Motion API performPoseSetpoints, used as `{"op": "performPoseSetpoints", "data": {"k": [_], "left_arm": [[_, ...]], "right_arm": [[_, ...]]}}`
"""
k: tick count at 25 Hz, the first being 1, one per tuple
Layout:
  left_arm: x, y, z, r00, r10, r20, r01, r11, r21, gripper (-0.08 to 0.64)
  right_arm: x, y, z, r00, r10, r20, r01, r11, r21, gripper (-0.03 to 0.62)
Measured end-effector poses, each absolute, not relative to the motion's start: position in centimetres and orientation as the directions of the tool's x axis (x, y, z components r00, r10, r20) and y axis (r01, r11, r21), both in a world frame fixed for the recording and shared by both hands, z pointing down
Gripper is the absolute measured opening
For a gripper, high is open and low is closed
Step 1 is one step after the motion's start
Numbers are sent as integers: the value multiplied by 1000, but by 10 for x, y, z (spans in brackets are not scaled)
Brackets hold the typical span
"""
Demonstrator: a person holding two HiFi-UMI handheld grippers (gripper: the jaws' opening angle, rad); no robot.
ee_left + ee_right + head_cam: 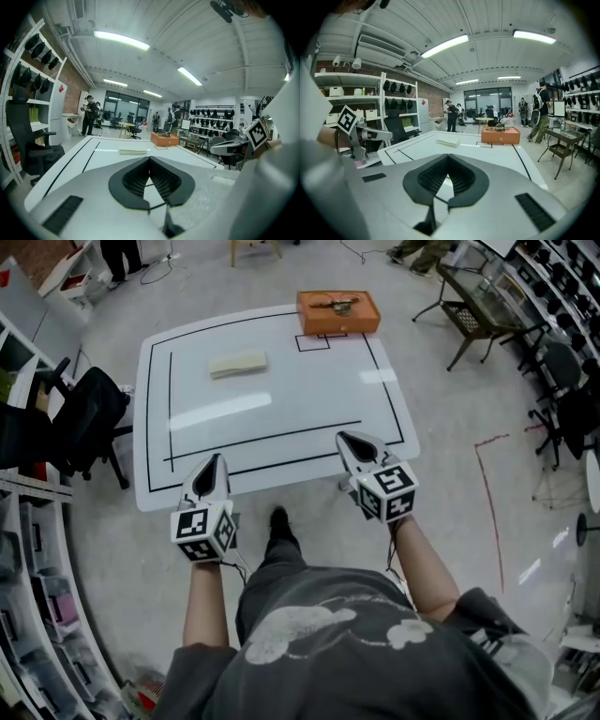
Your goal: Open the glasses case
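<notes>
Glasses case (237, 363), one, cream, lies far back on the white, black-lined tabletop (281, 418), well apart from one orange box (337, 311) at the far edge; grey floor, shelving around; two hand-held grippers, left (217, 459) and right (343, 436), over the near edge, both closed, empty.

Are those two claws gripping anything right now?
Nothing. The left gripper and right gripper are both shut and empty; the glasses case lies untouched on the table.

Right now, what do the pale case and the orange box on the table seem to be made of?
Glasses case: matte cream, perhaps fabric or leatherette; no glare. Orange box: likely cardboard; flat colour, crisp edges. Too distant to be sure.
</notes>
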State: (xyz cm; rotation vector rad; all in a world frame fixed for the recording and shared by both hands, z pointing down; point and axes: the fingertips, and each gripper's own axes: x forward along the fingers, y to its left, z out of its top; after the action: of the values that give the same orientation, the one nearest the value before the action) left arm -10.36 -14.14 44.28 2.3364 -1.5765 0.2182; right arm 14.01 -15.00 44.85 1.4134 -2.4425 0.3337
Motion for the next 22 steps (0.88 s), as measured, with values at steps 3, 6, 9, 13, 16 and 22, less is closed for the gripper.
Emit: {"op": "performPoseSetpoints", "data": {"k": [3,6,9,13,16,22], "left_arm": [[-107,-186,448,398,-861,316,-917,-361,172,2],[-112,-226,452,408,-849,335,-913,-372,168,2],[-118,-263,456,415,-839,352,-910,-381,167,2],[-130,-307,467,413,-831,373,-911,-378,166,2],[-137,-330,480,409,-819,403,-912,-371,173,2],[-141,-372,507,397,-785,475,-917,-359,172,2]], "right_arm": [[133,-193,455,-462,-797,388,-875,482,-51,0],[124,-235,460,-458,-792,403,-877,477,-60,0],[113,-273,463,-454,-789,414,-878,476,-56,0],[95,-315,470,-467,-775,426,-870,489,-64,0],[83,-339,476,-475,-762,440,-863,501,-64,0],[66,-379,489,-485,-740,467,-853,517,-65,0]]}}
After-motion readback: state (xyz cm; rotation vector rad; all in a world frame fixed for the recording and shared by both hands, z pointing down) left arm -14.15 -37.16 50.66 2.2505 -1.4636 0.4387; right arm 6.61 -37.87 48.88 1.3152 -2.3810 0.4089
